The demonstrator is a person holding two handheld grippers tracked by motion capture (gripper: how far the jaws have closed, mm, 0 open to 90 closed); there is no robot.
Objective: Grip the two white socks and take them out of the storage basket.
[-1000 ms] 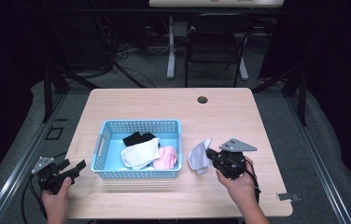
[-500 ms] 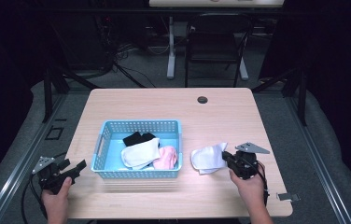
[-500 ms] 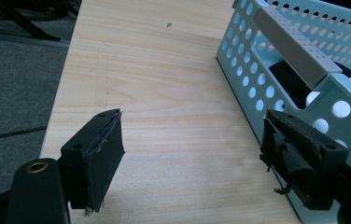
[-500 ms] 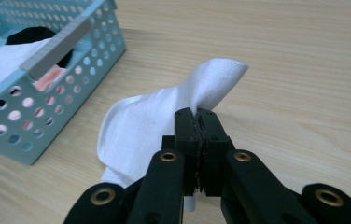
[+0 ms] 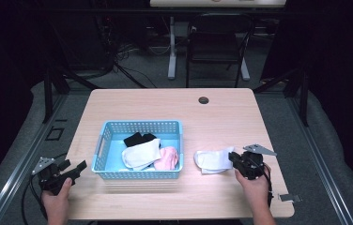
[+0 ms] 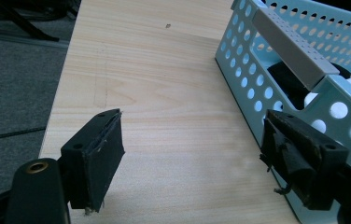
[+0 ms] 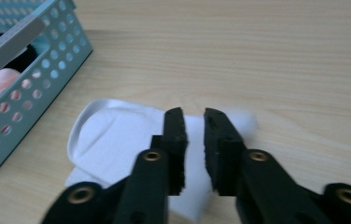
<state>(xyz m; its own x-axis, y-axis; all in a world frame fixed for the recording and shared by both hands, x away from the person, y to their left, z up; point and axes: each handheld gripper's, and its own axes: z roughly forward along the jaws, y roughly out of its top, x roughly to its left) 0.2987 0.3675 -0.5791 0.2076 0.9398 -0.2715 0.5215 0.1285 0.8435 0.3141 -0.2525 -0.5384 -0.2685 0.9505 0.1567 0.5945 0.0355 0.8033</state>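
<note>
A white sock (image 5: 212, 160) lies flat on the wooden table (image 5: 165, 105), right of a light blue basket (image 5: 141, 124). My right gripper (image 5: 233, 159) sits at the sock's right end. In the right gripper view its jaws stand a narrow gap apart over the sock (image 7: 113, 130), so the gripper (image 7: 194, 112) is open with nothing pinched. The basket holds a black sock (image 5: 139, 138), a white sock (image 5: 141, 153) and a pink one (image 5: 167, 157). My left gripper (image 5: 78, 167) rests near the table's front left, wide open (image 6: 191, 119), with its right jaw close to the basket wall (image 6: 243, 65).
A round cable hole (image 5: 203, 100) sits near the table's far edge. Beyond the table stand a chair (image 5: 217, 47) and a desk leg (image 5: 172, 51). Bare wood (image 6: 155, 70) lies left of the basket. A small grey tag (image 5: 288, 198) lies at the front right corner.
My right gripper carried the white sock away from the basket to the right, lowered it flat on the table and let it go. The left gripper stayed put.
</note>
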